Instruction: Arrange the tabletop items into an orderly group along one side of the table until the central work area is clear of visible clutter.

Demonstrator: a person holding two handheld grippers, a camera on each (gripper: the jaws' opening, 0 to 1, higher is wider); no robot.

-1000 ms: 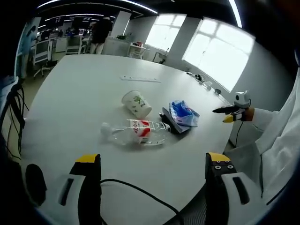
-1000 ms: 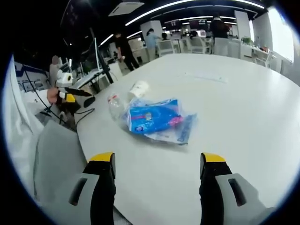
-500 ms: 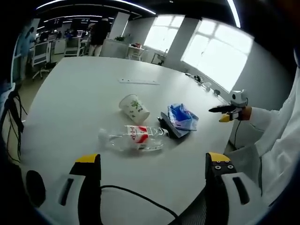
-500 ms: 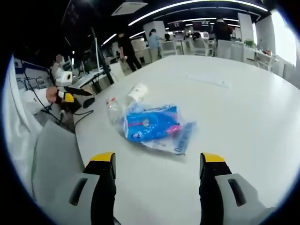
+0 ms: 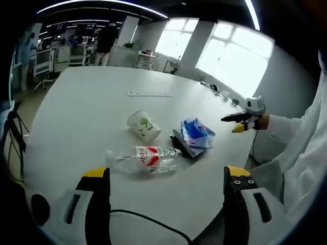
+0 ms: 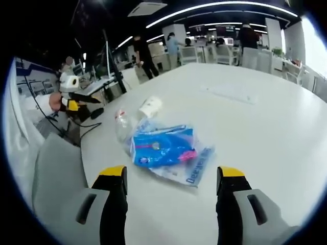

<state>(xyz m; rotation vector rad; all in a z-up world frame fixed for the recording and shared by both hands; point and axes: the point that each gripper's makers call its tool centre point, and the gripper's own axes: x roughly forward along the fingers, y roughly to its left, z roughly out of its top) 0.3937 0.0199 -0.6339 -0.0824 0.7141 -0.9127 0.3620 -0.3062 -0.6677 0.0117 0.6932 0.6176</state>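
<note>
On the white table point(image 5: 82, 102) a clear plastic bottle point(image 5: 145, 157) with a red label lies on its side, a white paper cup point(image 5: 142, 125) with a green print lies tipped over behind it, and a blue packet in a clear bag point(image 5: 195, 133) rests to their right. My left gripper point(image 5: 166, 176) stands open, short of the bottle, nothing between its jaws. In the right gripper view the blue packet point(image 6: 162, 147) lies just ahead of my open right gripper point(image 6: 171, 176), with the bottle point(image 6: 121, 127) and cup point(image 6: 150, 106) beyond it. The right gripper point(image 5: 240, 118) shows at the table's far edge.
A flat white strip point(image 5: 149, 94) lies farther along the table point(image 6: 265, 122). A grey chair back point(image 6: 56, 173) stands at the table's edge by my left. Office desks, chairs and people stand in the background. A black cable point(image 5: 143, 219) runs beneath the left gripper.
Both cameras have shifted slightly: the right gripper has come closer to the blue packet, and the items sit a little lower and nearer in the left gripper view. Nothing on the table has moved.
</note>
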